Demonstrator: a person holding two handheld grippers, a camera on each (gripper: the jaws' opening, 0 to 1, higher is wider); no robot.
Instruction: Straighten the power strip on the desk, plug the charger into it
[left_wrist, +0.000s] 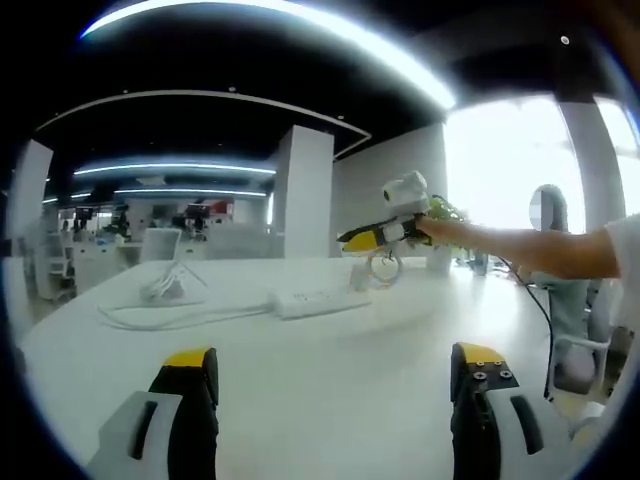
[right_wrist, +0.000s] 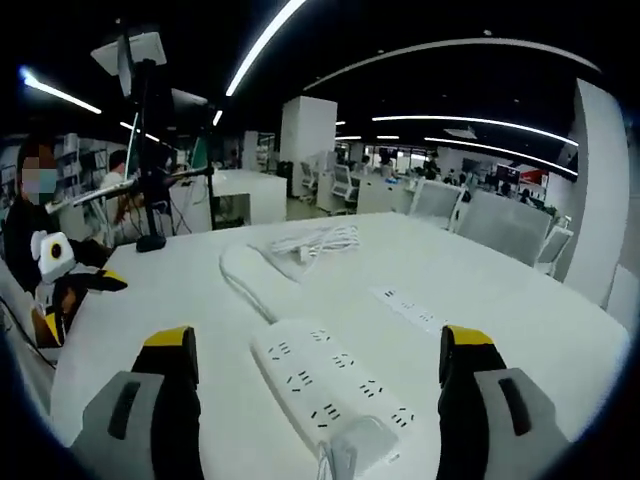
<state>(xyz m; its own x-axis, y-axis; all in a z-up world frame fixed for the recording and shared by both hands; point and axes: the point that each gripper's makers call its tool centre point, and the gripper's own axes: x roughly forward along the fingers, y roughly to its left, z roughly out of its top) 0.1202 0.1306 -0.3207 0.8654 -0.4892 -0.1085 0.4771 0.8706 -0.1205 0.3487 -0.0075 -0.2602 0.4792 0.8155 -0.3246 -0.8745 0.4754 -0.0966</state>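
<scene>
Both tools spread, empty: right tool (right_wrist: 315, 400) straddling power strip (right_wrist: 330, 395) at 6 o'clock on bench (right_wrist: 500, 300); charger plugging pending.

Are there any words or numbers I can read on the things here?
None can be read. The long white plastic power strip shows only socket holes, no letters. The red signs far back in the office are too blurred to read.
</scene>
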